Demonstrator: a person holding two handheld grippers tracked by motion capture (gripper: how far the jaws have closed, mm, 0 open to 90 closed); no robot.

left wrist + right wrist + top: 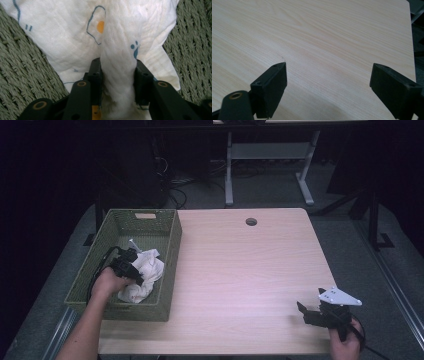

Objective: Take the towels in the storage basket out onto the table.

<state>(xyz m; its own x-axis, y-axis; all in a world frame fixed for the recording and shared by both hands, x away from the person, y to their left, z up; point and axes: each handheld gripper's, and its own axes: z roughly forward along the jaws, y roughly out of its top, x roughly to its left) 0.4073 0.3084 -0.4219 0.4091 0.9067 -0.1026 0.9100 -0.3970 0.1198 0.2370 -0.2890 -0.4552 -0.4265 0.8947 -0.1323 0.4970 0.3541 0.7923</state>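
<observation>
A green woven basket [170, 250] sits at the nine o'clock side of the pale wooden desk [250, 270]. Inside it, the left claw [131, 270] sits against a crumpled white cloth [146, 276]. At about four o'clock, near the desk's edge, the right claw [303, 310] rests on bare wood, well apart from the basket.

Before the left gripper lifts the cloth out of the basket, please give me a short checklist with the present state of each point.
1. Left gripper closed on the white cloth, a fold pinched between the pads: ok.
2. Whole cloth gathered: not ok, most lies loose.
3. Cloth free of the green basket weave: cannot tell.
4. Right gripper open, over the bare table, apart from the basket: ok.
5. Table beside the basket free for the cloth: ok.
</observation>
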